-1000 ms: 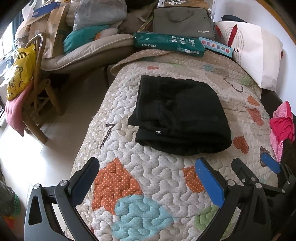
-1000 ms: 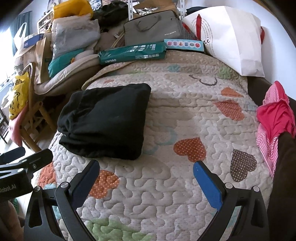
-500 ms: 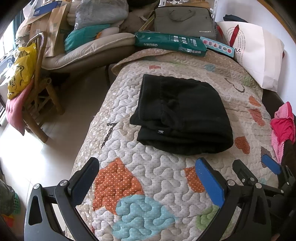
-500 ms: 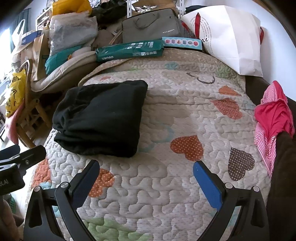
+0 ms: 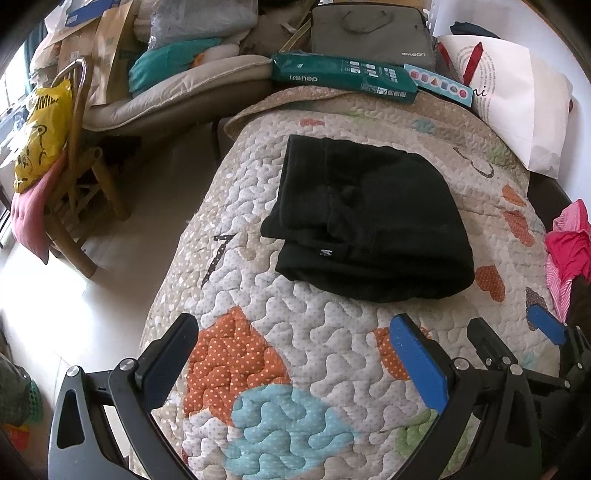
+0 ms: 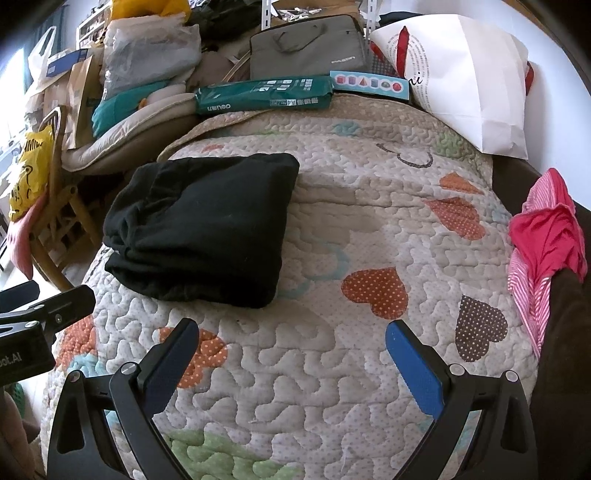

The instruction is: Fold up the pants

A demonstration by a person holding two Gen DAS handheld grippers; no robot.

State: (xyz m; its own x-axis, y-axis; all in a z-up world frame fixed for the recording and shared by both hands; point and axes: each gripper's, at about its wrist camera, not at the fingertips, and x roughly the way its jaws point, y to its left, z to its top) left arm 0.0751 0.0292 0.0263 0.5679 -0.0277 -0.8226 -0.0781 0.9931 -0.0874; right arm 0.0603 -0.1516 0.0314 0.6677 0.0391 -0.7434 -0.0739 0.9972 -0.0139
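Note:
The black pants (image 5: 369,225) lie folded into a compact stack on the quilted bedspread (image 5: 295,350); they show in the right wrist view (image 6: 199,225) at the left. My left gripper (image 5: 295,350) is open and empty, held above the quilt, short of the pants' near edge. My right gripper (image 6: 291,354) is open and empty, to the right of the pants and nearer than them; it also shows at the left wrist view's lower right (image 5: 517,339). The left gripper's body shows at the right wrist view's left edge (image 6: 37,314).
A red and pink striped garment (image 6: 546,243) lies at the bed's right edge. A green package (image 5: 343,77), a grey laptop bag (image 5: 369,33) and a white paper bag (image 6: 465,81) sit at the bed's far end. A wooden chair (image 5: 74,206) with a yellow bag stands left.
Both grippers have drawn slightly back and shifted; the pants sit a little farther off in the views. The pants have not moved on the bed. Both grippers stay open.

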